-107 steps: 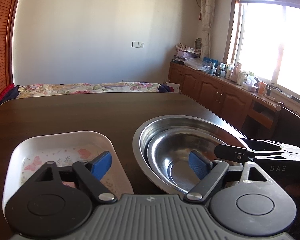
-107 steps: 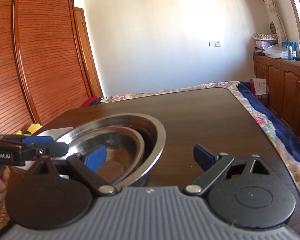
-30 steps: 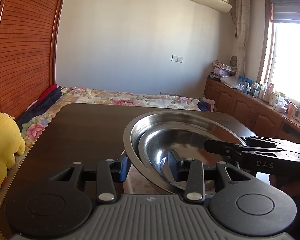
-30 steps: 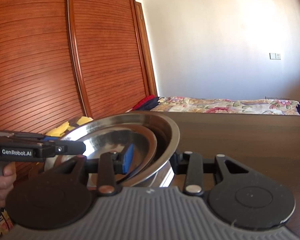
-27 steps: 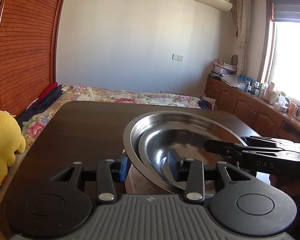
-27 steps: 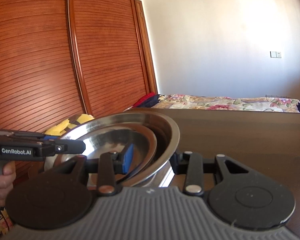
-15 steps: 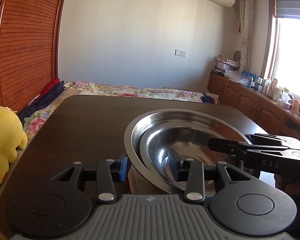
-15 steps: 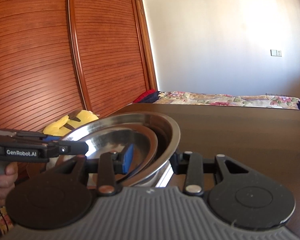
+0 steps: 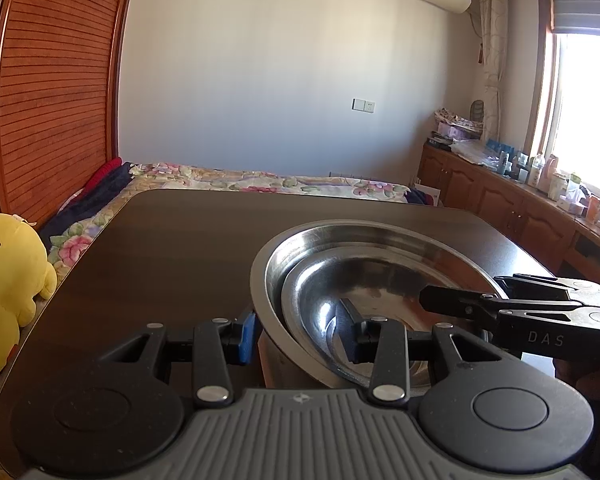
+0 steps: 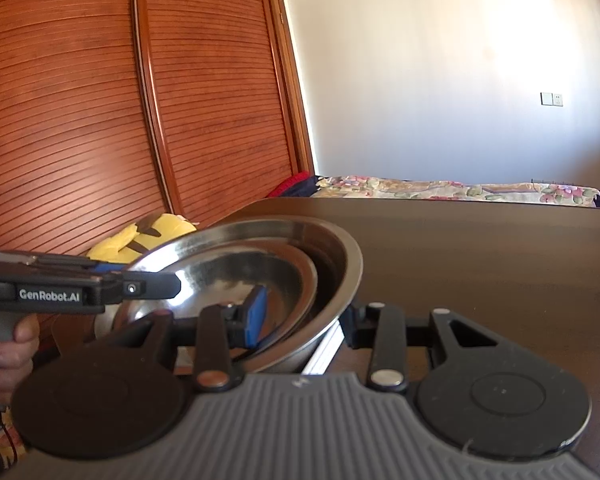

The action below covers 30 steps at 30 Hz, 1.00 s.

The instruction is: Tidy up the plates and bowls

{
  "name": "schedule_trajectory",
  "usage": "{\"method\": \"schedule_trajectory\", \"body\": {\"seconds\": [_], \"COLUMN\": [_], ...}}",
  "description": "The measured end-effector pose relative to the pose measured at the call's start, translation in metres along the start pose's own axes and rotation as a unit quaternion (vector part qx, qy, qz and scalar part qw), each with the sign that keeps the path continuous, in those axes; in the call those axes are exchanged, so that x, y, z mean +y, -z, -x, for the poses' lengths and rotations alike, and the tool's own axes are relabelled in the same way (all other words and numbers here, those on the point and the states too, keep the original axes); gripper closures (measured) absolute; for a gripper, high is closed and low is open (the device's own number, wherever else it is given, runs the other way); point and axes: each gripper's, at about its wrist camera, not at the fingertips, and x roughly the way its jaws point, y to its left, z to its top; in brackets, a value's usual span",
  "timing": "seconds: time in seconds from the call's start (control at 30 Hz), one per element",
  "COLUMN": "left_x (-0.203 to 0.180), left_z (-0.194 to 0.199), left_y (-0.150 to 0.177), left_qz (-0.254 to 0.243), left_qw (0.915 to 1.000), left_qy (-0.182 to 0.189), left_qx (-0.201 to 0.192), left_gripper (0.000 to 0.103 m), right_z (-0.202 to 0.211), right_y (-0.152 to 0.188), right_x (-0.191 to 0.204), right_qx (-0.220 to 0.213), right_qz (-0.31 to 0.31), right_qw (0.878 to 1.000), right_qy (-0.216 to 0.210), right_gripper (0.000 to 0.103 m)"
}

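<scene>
While our left gripper (image 9: 300, 338) pinches the big bowl's (image 9: 266, 280) rim at its 8 o'clock, one pad outside and one inside, a smaller bowl (image 9: 312, 300) sits nested within. At 3 o'clock our right gripper (image 10: 304, 320) clamps the opposite rim likewise. Both bowls seem raised above the dark table (image 9: 172, 248), over something pale, though that part is poorly seen.
</scene>
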Motion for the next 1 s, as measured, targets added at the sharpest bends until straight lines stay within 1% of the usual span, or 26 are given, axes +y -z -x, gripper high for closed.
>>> {"method": "schedule_trajectory", "body": {"seconds": [0.17, 0.3, 0.33, 0.43, 0.57, 0.7, 0.9, 1.0], "left_x": [-0.001, -0.002, -0.002, -0.001, -0.001, -0.003, -0.016, -0.025], "left_z": [0.001, 0.004, 0.005, 0.007, 0.011, 0.015, 0.023, 0.027], "left_y": [0.002, 0.001, 0.0, -0.003, -0.008, -0.014, -0.026, -0.033], "left_qz": [-0.001, -0.004, -0.005, -0.005, -0.006, -0.008, -0.019, -0.028], "left_qw": [1.0, 0.9999, 0.9999, 0.9998, 0.9996, 0.9993, 0.9986, 0.9981], "left_qy": [-0.004, -0.009, -0.011, -0.014, -0.02, -0.024, -0.018, -0.013], "left_qx": [-0.002, -0.007, -0.009, -0.014, -0.019, -0.028, -0.045, -0.053], "left_gripper": [0.061, 0.055, 0.052, 0.044, 0.043, 0.041, 0.035, 0.031], "right_z": [0.001, 0.001, 0.002, 0.006, 0.016, 0.029, 0.05, 0.058], "right_y": [0.001, 0.001, 0.001, 0.0, -0.002, -0.004, -0.011, -0.018], "right_x": [-0.001, -0.001, -0.002, -0.002, -0.004, -0.01, -0.02, -0.023], "right_qx": [0.001, 0.001, 0.001, -0.002, -0.007, -0.009, -0.021, -0.027], "right_qz": [0.0, -0.001, -0.002, -0.003, -0.005, -0.009, -0.014, -0.012], "right_qw": [1.0, 1.0, 1.0, 1.0, 1.0, 1.0, 0.998, 0.997], "right_qy": [0.0, 0.001, 0.002, 0.005, 0.012, 0.027, 0.055, 0.065], "right_gripper": [0.062, 0.062, 0.061, 0.056, 0.056, 0.056, 0.056, 0.055]}}
